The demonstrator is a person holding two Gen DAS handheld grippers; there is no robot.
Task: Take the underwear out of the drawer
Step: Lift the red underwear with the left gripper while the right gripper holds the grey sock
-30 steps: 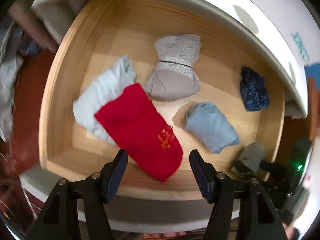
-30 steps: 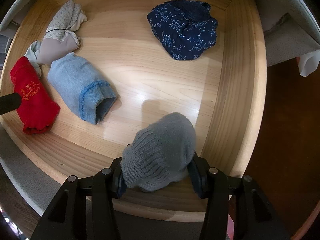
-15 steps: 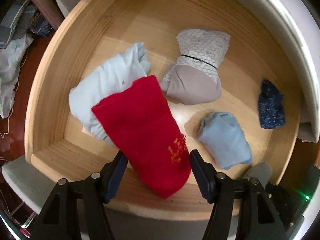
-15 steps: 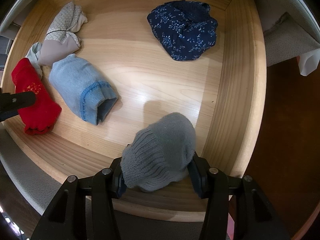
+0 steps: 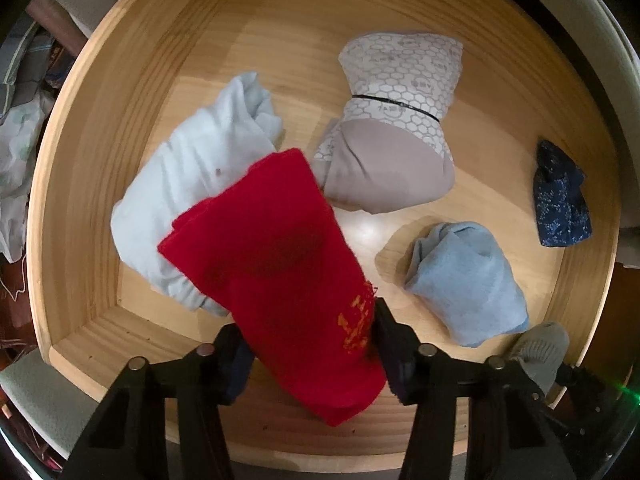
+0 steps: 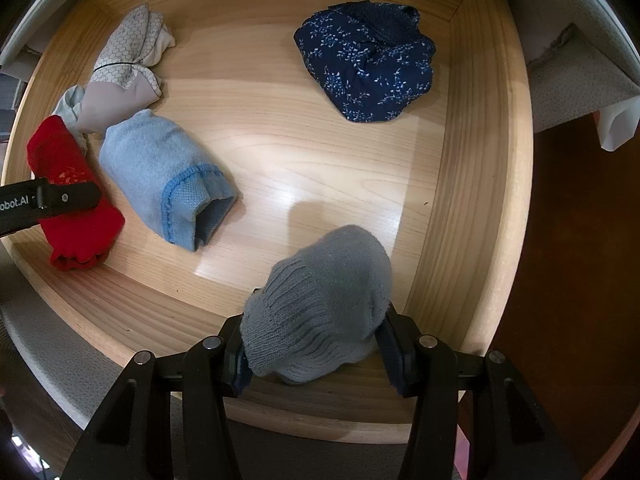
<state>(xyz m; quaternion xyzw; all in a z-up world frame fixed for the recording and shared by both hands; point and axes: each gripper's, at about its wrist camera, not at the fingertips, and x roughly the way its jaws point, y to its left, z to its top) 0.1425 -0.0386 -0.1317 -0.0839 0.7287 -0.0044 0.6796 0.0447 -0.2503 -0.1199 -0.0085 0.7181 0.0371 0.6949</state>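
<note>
1. Down in the left wrist view, the wooden drawer [image 5: 80, 184] walls curve close round the pale blue garment [image 5: 192, 184]; bare floor lies open between the bundles. The left gripper [image 5: 312, 344] points down, its jaws closing on the red folded underwear [image 5: 276, 264], which lies between them at the near wall; its lower end hides the pad contact.

2. Over in the right wrist view, bare floor lies between the navy floral piece [image 6: 368, 64] and the light blue roll [image 6: 168, 176]. The right gripper [image 6: 316, 344] points down, jaws clenched on the grey knit bundle [image 6: 320, 304] by the near corner.
</note>
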